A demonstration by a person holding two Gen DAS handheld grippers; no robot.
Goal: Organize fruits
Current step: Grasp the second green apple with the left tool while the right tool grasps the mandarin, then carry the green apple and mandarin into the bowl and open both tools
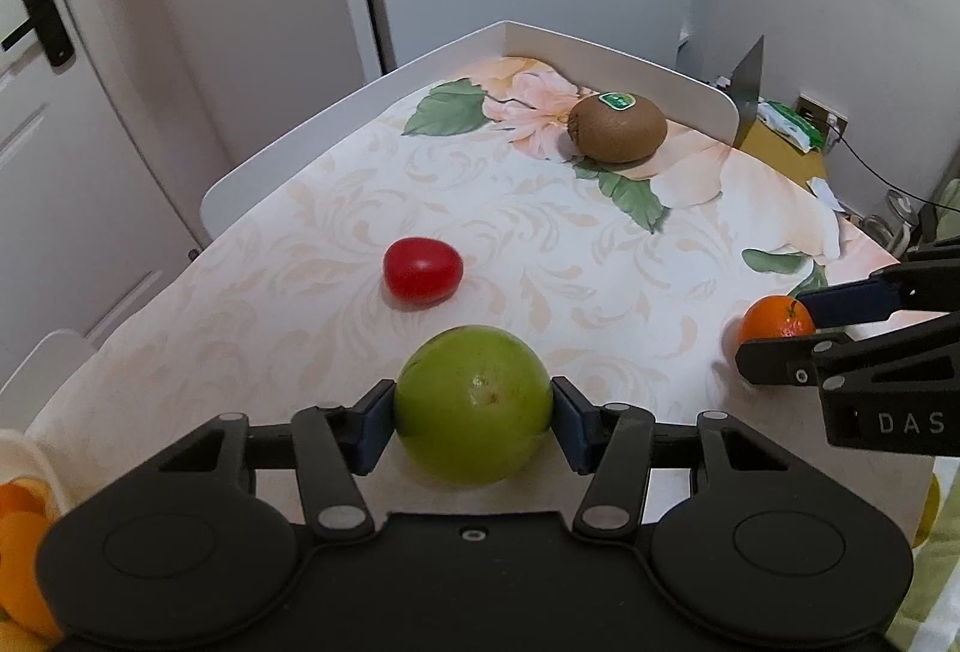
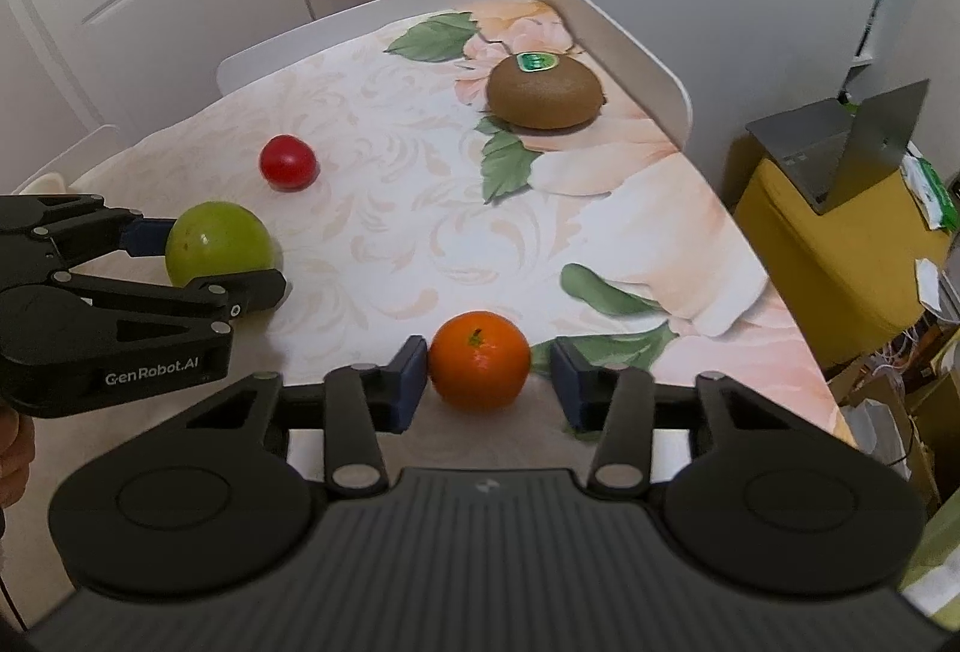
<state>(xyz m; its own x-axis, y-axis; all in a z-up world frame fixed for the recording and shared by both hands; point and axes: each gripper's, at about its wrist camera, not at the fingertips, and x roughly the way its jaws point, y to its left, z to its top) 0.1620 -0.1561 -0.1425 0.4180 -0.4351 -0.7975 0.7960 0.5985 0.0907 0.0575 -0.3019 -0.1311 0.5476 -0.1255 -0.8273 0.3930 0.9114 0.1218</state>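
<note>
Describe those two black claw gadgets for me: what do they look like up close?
Both are matte black plastic. The left gripper and right gripper each have two jointed fingers with silver pivot pins and dark blue pads at the tips, above a wide body with two round discs. White lettering reads "GenRobot.AI" on the left one's side, "DAS" on the right's.

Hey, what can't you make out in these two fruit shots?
- Left wrist view: orange things at the bottom-left edge, cut off by the frame and the left tool.
- Left wrist view: tangerine half hidden by the right tool.
- Right wrist view: kiwi sticker wording, too small.
</note>
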